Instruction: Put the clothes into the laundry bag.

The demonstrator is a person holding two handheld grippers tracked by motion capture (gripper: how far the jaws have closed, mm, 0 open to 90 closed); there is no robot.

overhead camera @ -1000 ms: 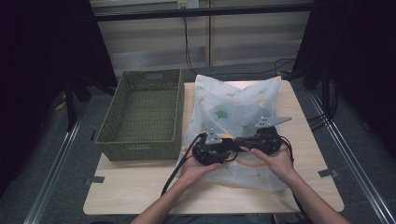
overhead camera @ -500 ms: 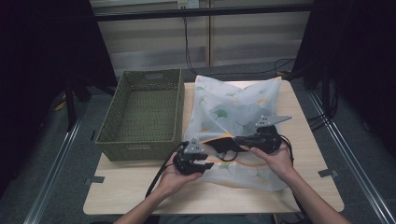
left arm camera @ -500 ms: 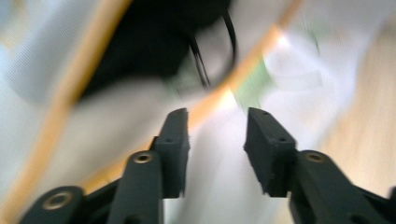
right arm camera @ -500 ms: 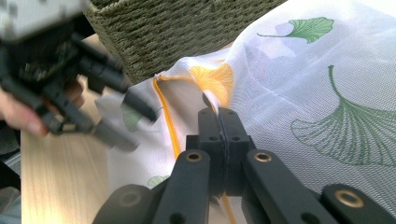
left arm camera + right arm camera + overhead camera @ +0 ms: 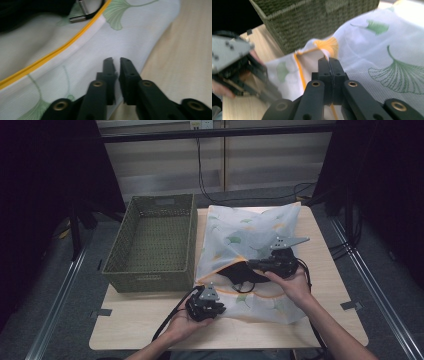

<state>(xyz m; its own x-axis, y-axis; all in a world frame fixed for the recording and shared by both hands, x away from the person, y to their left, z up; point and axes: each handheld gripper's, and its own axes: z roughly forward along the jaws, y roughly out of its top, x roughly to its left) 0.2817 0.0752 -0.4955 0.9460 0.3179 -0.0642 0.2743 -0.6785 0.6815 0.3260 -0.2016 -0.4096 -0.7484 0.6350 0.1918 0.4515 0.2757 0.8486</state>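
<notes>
Laundry bag (image 5: 250, 235) edge pinched in right claw (image 5: 250, 264); left claw (image 5: 116, 65) just closing, fabric between.

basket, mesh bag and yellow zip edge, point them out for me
basket (image 5: 150, 240), high view, on its woven floor.
mesh bag (image 5: 250, 227), high view, on the white leaf-print fabric of its far half.
yellow zip edge (image 5: 53, 51), left gripper view, on the yellow band along the bag's opening.

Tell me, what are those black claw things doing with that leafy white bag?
A person is working a white leaf-print mesh bag on the table, beside a green basket. The right gripper pinches the bag's yellow-trimmed opening. The left gripper, its jaws just closing, grips the bag's near edge.
</notes>
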